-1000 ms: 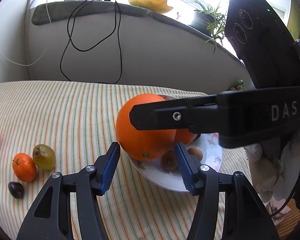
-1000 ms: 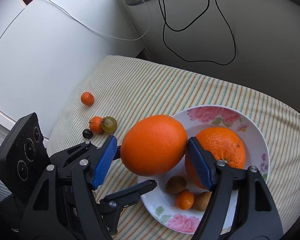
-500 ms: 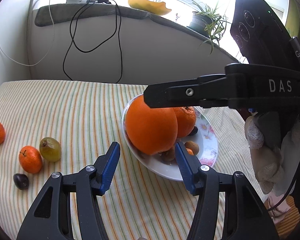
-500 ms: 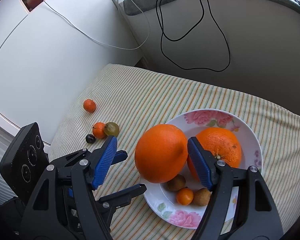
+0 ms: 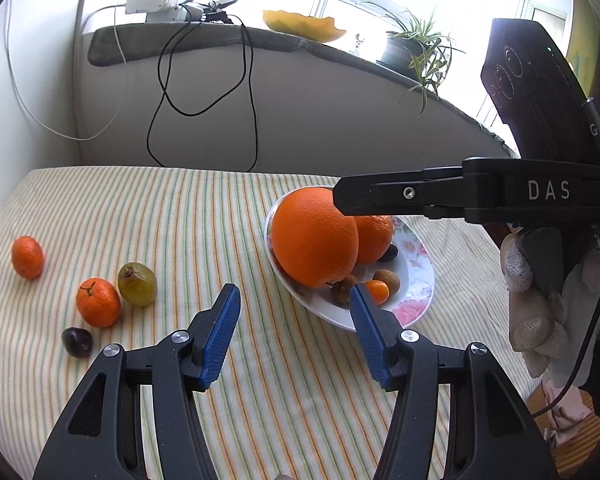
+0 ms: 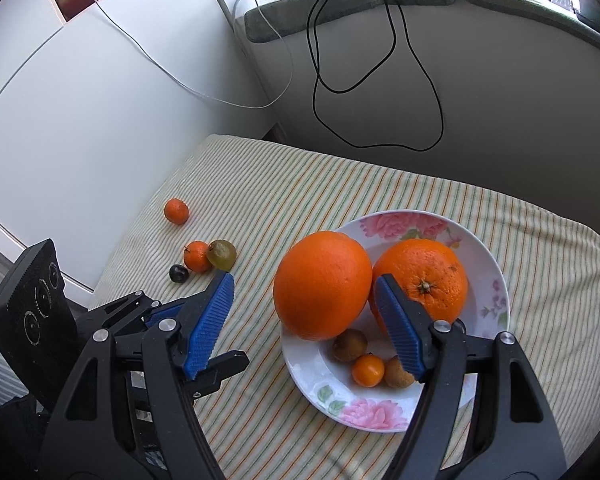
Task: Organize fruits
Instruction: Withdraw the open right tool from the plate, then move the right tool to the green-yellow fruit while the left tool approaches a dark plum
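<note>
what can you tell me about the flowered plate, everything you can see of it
The flowered plate is round, shallow and glossy white, ceramic by its look, with pink roses and green leaves printed around its rim. It sits flat on the striped cloth. It holds two large oranges, the near orange overhanging its left rim and the far orange beside it, plus a few small fruits at the front: a small orange one between two brown ones. The right gripper is open just above it, apparently touching nothing.

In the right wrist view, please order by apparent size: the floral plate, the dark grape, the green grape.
1. White floral plate
2. Green grape
3. Dark purple grape
</note>
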{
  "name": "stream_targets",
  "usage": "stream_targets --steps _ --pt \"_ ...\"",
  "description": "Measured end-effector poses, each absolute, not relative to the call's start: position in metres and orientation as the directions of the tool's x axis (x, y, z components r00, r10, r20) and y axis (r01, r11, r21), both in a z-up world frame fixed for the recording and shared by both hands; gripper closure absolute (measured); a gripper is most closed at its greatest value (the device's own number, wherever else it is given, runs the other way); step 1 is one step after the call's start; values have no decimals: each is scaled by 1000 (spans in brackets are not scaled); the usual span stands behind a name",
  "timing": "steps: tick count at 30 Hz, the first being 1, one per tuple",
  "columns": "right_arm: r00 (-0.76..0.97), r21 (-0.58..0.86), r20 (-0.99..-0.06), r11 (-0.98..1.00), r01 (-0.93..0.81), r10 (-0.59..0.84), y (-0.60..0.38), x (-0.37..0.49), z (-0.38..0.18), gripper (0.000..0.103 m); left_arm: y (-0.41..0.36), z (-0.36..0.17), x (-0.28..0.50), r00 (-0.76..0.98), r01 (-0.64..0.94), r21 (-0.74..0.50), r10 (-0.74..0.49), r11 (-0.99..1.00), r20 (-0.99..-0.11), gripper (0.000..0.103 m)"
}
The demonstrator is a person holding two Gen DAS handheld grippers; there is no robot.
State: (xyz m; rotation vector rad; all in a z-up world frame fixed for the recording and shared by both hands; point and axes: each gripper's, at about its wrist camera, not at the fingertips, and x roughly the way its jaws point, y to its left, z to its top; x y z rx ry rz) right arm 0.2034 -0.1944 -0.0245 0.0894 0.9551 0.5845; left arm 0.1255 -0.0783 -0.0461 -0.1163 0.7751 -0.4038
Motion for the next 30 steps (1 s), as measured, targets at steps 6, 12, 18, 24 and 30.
stream_targets --steps 6,12,18,24,30 --pt "474 300 -732 856 -421 489 -195 192 -19 27 -70 -45 116 656 296 -219 -364 930 -661 47" --pt "528 237 -717 872 -428 454 -186 175 -16 27 -49 -45 106 673 259 -199 -325 945 -665 47" --pt "582 135 -679 855 -501 448 -161 149 -13 27 -15 -51 94 671 230 -172 -284 958 -685 47" --pt "601 27 -665 818 -574 444 -121 128 -18 27 29 -60 85 687 145 -167 -221 975 -692 47" --pt "564 24 -692 794 -607 451 -86 129 -36 27 60 -67 86 694 86 -181 -190 980 -695 47"
